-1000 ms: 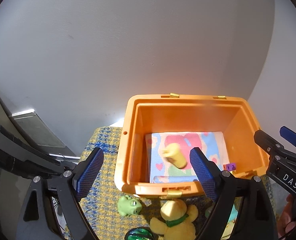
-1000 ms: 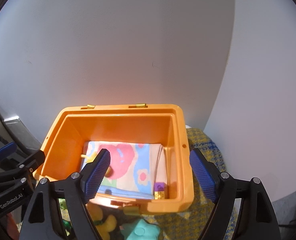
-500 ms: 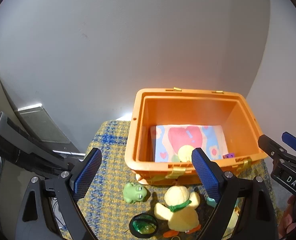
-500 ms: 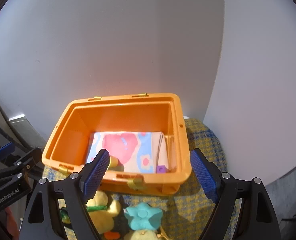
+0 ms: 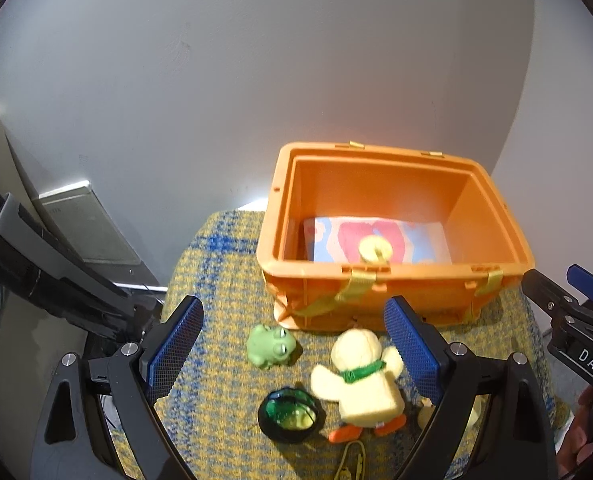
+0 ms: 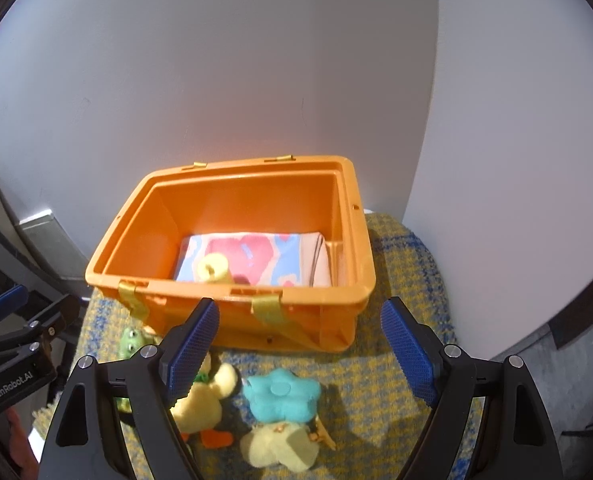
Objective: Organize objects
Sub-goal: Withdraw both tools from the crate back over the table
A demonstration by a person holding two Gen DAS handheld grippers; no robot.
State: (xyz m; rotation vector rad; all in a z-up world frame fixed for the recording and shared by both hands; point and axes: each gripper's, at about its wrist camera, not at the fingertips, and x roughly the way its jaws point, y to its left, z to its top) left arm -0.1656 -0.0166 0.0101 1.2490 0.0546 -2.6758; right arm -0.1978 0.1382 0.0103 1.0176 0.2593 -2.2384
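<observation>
Orange bin (image 5: 392, 292) holds patterned cloth (image 5: 420, 240), yellow toy (image 5: 374, 249).

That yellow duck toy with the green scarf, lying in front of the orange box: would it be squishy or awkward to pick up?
The duck looks like soft plush, so it would probably squash between the pads rather than slip. It is likely light for its size. Lying flat on the woven cloth, it seems unlikely to roll, though its wings and feet may flop when lifted.
</observation>
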